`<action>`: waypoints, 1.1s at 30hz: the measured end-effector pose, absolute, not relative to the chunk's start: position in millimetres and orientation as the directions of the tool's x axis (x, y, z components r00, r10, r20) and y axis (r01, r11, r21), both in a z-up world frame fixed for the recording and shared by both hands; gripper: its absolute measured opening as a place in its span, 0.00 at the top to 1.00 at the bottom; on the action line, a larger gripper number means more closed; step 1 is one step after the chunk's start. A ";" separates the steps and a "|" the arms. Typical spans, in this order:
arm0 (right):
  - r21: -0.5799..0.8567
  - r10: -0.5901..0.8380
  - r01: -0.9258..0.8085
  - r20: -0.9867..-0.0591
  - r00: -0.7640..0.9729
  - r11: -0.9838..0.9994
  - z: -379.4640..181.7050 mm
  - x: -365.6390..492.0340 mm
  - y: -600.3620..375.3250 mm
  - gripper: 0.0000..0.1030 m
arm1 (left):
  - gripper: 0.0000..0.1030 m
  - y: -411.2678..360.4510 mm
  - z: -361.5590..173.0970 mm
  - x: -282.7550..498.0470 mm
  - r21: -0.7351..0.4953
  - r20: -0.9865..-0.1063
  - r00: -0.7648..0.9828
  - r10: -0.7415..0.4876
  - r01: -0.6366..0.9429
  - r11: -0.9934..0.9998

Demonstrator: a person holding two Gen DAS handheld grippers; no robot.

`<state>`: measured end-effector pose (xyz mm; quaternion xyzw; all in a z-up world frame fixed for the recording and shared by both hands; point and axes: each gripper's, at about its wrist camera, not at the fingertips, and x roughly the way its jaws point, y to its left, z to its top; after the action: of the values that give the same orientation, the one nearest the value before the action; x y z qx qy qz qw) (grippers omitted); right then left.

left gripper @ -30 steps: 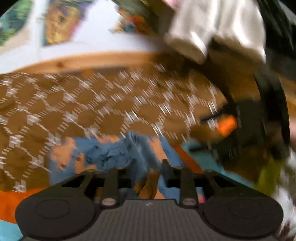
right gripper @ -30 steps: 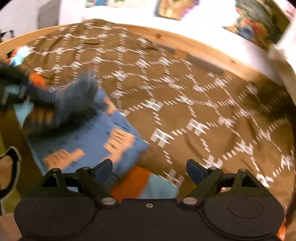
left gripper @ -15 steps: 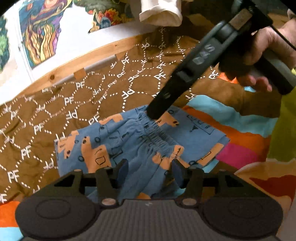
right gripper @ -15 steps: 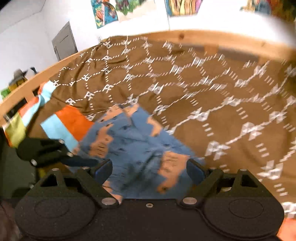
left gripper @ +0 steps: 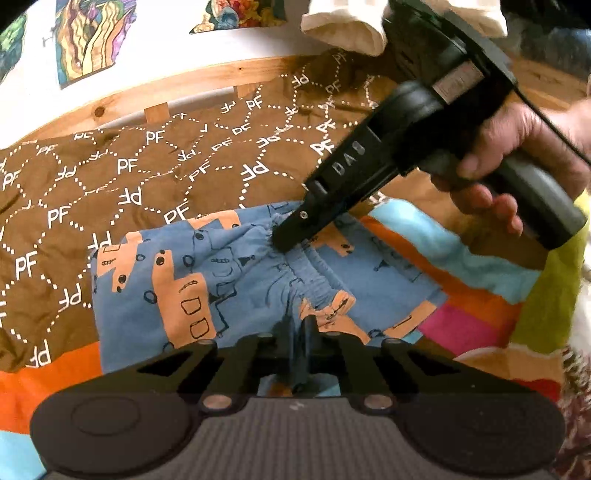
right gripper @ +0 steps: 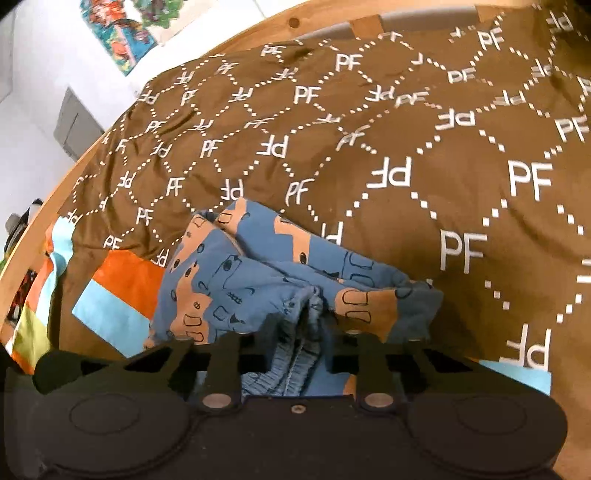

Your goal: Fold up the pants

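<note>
Nearest you, your left gripper (left gripper: pixel 298 343) is clenched on a pinch of the blue-and-orange pants (left gripper: pixel 236 280) at the gathered waistband, while the jaws of your right gripper (right gripper: pixel 309 325) are closing with a bunched fold of that same waistband between them. The pants lie crumpled on the bed, partly on the striped blanket (left gripper: pixel 461 317) and partly on the brown cover (right gripper: pixel 406 147). The right gripper's black body reads "DAS" in the left wrist view, the cover repeats "PF" in white inside dotted hexagons, and colourful posters (left gripper: pixel 92 33) hang above the wooden bed frame (left gripper: pixel 155 99).
</note>
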<state>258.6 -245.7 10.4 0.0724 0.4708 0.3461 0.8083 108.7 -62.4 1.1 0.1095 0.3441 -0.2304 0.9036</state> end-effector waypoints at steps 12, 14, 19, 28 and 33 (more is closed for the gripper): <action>0.421 0.636 -0.521 -0.686 0.353 0.743 48.5 242.3 -277.2 0.91 | 0.97 -76.2 30.9 91.3 -0.021 -0.606 0.661 -0.443 0.543 0.839; 0.417 0.633 -0.519 -0.686 0.359 0.746 55.9 240.9 -285.8 0.91 | 0.97 -82.6 33.3 90.7 -0.028 -0.603 0.652 -0.460 0.559 0.829; 0.376 0.575 -0.498 -0.744 0.341 0.782 49.3 243.6 -300.1 0.91 | 0.97 -100.6 14.7 95.6 -0.045 -0.635 0.605 -0.481 0.592 0.805; 0.235 0.472 -0.539 -0.806 0.358 0.809 20.8 238.5 -292.9 0.69 | 0.91 -103.3 -9.7 98.1 -0.033 -0.673 0.580 -0.460 0.597 0.801; 0.157 0.441 -0.556 -0.792 0.423 0.816 33.3 232.2 -296.9 0.29 | 0.47 -103.1 -0.2 86.9 -0.008 -0.659 0.590 -0.467 0.614 0.789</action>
<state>232.2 -296.9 33.3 -0.0645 0.4478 0.2963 0.8412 86.9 -103.1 -0.2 0.1106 0.3342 -0.3054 0.8848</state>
